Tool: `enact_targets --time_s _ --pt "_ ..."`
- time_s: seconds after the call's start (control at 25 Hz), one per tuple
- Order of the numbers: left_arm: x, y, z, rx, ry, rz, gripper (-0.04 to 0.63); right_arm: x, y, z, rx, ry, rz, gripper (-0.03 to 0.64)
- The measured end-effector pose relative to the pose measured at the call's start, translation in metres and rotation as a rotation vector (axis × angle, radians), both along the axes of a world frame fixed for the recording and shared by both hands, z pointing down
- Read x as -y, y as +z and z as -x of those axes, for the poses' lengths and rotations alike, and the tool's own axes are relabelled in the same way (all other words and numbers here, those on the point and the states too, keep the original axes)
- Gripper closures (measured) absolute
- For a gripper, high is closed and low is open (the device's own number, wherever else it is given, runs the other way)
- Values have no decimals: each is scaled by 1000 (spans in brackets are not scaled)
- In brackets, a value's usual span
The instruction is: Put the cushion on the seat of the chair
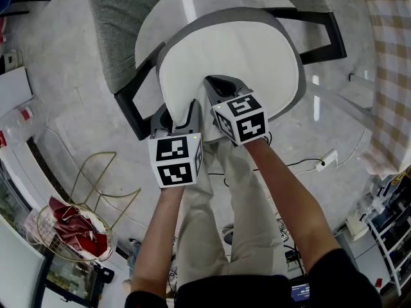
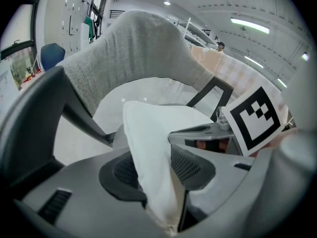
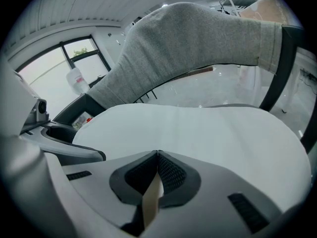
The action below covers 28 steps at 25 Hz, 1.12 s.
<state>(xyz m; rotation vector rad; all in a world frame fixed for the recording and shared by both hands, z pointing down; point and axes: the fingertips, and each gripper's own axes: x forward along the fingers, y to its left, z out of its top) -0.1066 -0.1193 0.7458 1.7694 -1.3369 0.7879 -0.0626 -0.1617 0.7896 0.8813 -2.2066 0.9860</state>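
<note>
The left gripper (image 1: 178,114) and right gripper (image 1: 217,82) are moulded grey plastic, their fingers (image 2: 193,165) lined with black mesh-textured pads (image 3: 171,175), and each carries a white cube (image 1: 174,162) printed with black square markers. At the frame's lower edge the person wears beige trousers (image 1: 237,223) and black short sleeves (image 1: 337,271).

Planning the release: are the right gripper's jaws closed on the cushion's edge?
Yes: in the right gripper view, the right gripper has its jaws pressed together on a thin edge of the white cushion.
</note>
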Motion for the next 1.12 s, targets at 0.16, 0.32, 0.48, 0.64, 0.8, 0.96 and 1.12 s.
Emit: enact_targets --time_s 0.16,0.32,0.48,0.64,0.8,0.96,1.12 --pt "-1 2 0 14 8 1 426 0 6 1 -3 -2 9 597" --pt "-2 4 0 8 -7 15 426 0 12 2 -4 -7 39 597" --pt "-2 5 0 24 -9 18 426 0 17 3 -22 -17 55 597" --pt "-4 3 0 40 -7 14 426 0 21 3 -36 -22 62 597" --pt "-5 0 2 39 -22 14 426 0 22 4 -39 -23 67 597" --pt "-7 -4 6 48 -65 7 426 0 22 4 -37 -23 65 597" --pt "-12 -9 13 68 -110 -8 426 0 21 4 -41 -22 63 597"
